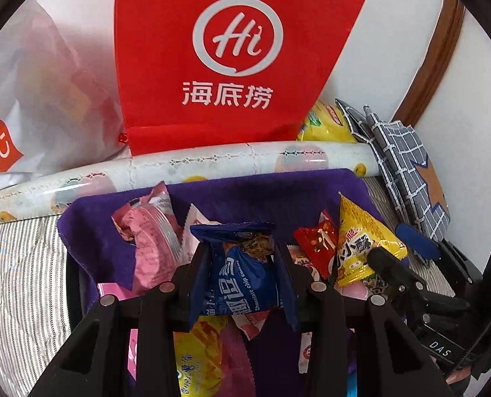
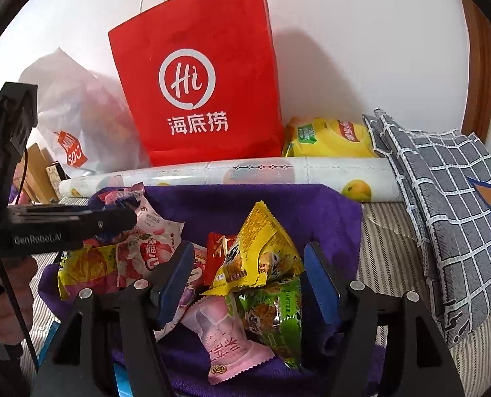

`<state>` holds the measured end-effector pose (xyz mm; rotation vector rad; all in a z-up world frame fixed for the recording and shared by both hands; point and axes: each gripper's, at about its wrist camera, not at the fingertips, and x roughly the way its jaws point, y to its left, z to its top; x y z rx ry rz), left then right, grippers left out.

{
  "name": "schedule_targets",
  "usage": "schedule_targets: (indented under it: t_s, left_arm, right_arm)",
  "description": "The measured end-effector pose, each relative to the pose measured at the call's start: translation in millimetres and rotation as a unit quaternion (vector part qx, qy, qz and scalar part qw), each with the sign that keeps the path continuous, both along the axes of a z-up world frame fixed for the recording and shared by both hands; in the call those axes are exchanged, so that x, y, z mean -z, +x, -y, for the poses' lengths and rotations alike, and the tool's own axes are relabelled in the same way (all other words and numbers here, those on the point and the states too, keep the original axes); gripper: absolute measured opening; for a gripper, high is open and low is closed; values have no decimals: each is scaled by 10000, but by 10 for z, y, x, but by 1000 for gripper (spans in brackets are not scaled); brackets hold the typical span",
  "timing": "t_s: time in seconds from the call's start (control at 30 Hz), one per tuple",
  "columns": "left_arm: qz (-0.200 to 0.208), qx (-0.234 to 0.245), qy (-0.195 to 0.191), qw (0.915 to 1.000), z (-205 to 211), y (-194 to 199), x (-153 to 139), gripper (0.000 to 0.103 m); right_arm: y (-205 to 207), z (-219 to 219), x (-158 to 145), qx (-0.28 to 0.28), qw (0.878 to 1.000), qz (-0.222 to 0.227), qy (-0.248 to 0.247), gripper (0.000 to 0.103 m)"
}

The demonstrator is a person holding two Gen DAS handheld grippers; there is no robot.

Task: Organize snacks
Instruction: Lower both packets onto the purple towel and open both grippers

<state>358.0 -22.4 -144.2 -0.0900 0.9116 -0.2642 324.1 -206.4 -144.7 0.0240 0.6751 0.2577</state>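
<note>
My left gripper (image 1: 242, 264) is shut on a blue chocolate chip cookie packet (image 1: 245, 271) and holds it above a pile of snacks on a purple cloth (image 1: 262, 192). A pink packet (image 1: 149, 235), a red packet (image 1: 318, 241) and a yellow packet (image 1: 364, 244) lie around it. My right gripper (image 2: 248, 278) is open over the pile, its jaws on either side of the yellow packet (image 2: 258, 248). Below lie a pink packet (image 2: 225, 337) and a green packet (image 2: 275, 314). The left gripper (image 2: 126, 218) shows at the left of the right wrist view.
A red paper bag (image 2: 195, 99) stands against the wall, a white plastic bag (image 2: 80, 122) to its left. A rolled patterned sheet (image 2: 232, 175) lies behind the cloth. A yellow chip bag (image 2: 328, 139) and grey checked cloth (image 2: 443, 205) sit at the right.
</note>
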Motion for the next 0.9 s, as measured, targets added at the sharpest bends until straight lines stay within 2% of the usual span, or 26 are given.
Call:
schedule_targets:
  t_s: [0.5,0.6,0.77,0.9]
  left_arm:
    - [-148,57,37,9999,40,28,56,39]
    - [-221,26,196,9996,66,46,98,39]
    - [-268,72,222,9994,77,54,133,39]
    - [-271,156,146,9994,84,39,115,44]
  right_arm:
    - [48,21,79,63,9999,-97,-65,68]
    - [66,7,104,48,9998,-140,-97,68]
    - [74,-36,142,0,9996,-177,-200,68]
    - [64,-34,153,13,9996,-169,-229,68]
